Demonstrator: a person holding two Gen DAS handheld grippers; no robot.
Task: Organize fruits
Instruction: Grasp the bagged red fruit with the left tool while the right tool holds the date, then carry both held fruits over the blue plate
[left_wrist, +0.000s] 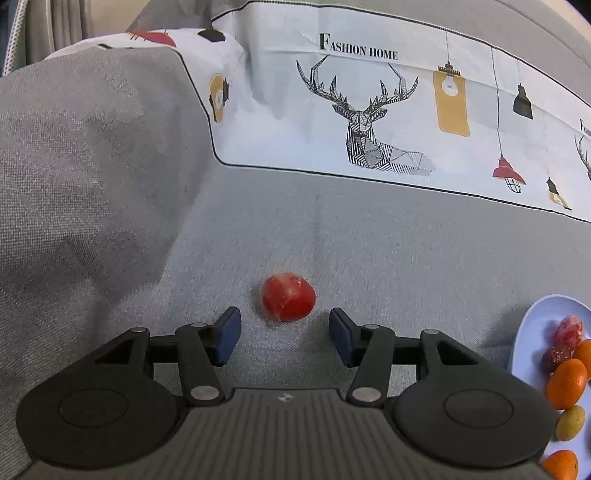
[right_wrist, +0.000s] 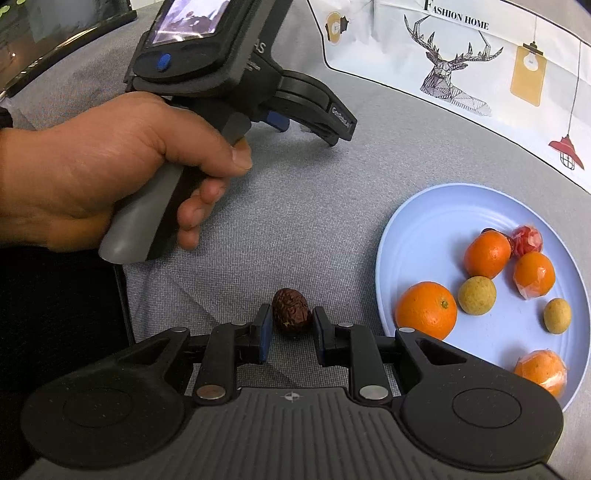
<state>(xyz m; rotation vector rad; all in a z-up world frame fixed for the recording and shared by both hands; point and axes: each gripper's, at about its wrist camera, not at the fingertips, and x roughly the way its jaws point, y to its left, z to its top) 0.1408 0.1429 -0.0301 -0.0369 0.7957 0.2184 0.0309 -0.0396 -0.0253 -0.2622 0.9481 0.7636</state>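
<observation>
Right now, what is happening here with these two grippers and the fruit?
A person holds a gripper in each hand and gathers small fruits onto a light blue plate on a grey cloth. The right gripper is shut on a wrinkled red date, not yet on the plate. The left gripper is open, its fingers just short of a wrapped red fruit lying on the cloth. The plate already holds oranges, two yellowish round fruits and a wrapped red one.
</observation>
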